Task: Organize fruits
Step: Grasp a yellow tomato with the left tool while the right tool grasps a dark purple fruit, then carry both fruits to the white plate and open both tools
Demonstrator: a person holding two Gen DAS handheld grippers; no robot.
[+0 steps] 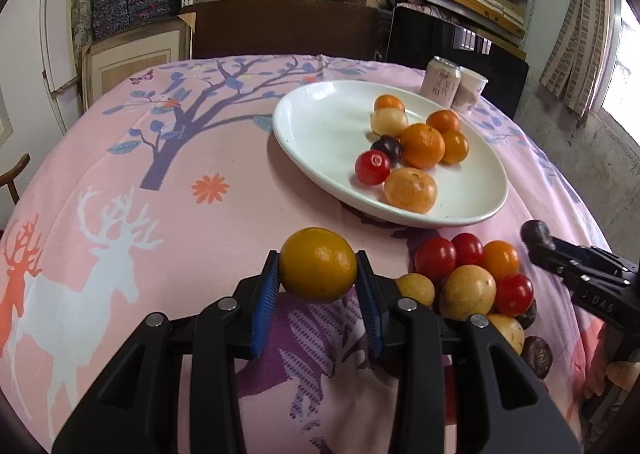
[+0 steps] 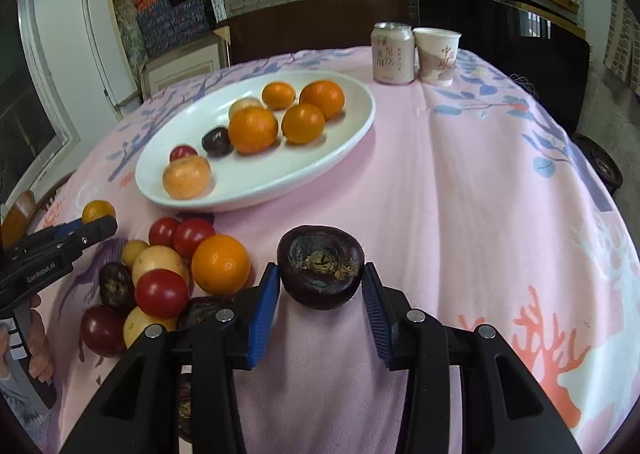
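Two grippers, each clamped on one fruit; left gripper [image 1: 318,280] pinches a yellow-orange citrus [image 1: 318,264] between its blue pads [image 1: 265,296], fruit seemingly held just above the pink tablecloth [image 1: 160,158]; right gripper [image 2: 320,284] grips a dark purple-brown fruit [image 2: 321,272], stem scar facing the camera, pads touching both sides. White oval plate [image 1: 320,122] sits beyond, holding several oranges, one pale fruit, one dark one, one red tomato; all lie toward its right half in the left wrist view. Loose pile [image 1: 472,282] of tomatoes, pale fruits, an orange and dark fruits lies on the cloth between the two grippers, near the plate's front rim. Drink can [image 2: 393,53] and paper cup [image 2: 437,56] stand touching at the far table edge.
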